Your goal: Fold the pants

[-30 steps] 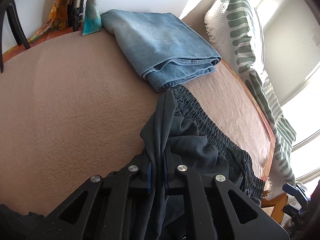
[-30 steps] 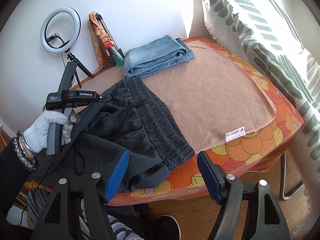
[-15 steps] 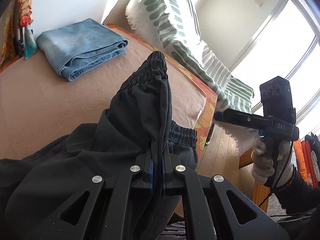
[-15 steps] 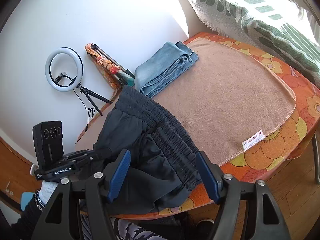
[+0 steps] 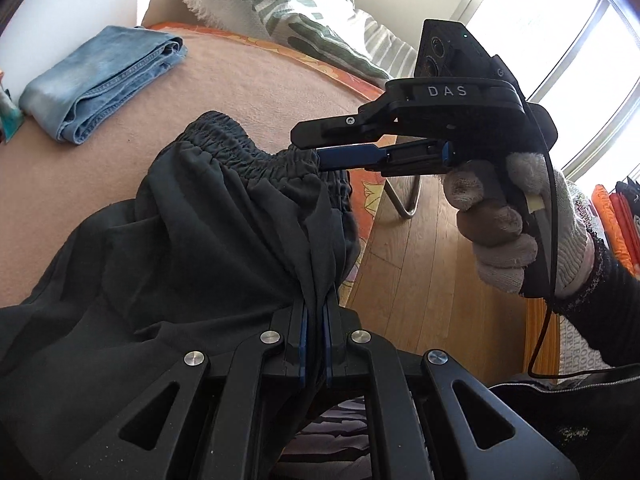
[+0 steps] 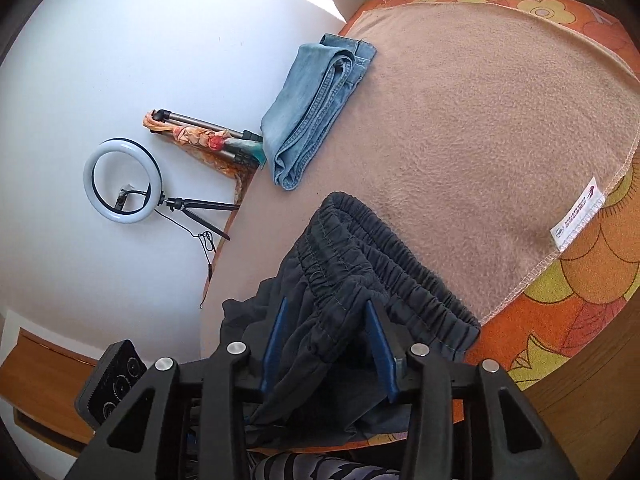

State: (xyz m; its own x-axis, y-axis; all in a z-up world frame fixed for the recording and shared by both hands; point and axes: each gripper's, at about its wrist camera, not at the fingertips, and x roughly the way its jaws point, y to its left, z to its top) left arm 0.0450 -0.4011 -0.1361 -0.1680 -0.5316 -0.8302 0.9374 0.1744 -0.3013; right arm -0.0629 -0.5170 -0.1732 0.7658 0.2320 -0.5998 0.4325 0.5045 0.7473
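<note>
Black pants point(image 5: 224, 248) lying bunched at near edge of tan blanket point(image 5: 256, 80), elastic waistband point(image 6: 360, 248) facing folded jeans point(image 6: 316, 108).

Left gripper point(image 5: 314, 320) pinching gathered pant fabric, jaws closed on it.

Right gripper point(image 6: 326, 340) straddling waistband, jaws open, not yet clamping.

Advice: be closing right gripper squarely on waistband, catching both layers, before spreading the pants flat.

Right hand point(image 5: 516, 216), gloved, holding gripper level, pointing leftward at waistband.

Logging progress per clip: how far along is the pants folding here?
Early. Done: a pair of blue jeans lies folded on the tan blanket. In hand: the left gripper is shut on the black pants, while the right gripper is open around their elastic waistband. Left: the black pants are still bunched, with no fold made.
</note>
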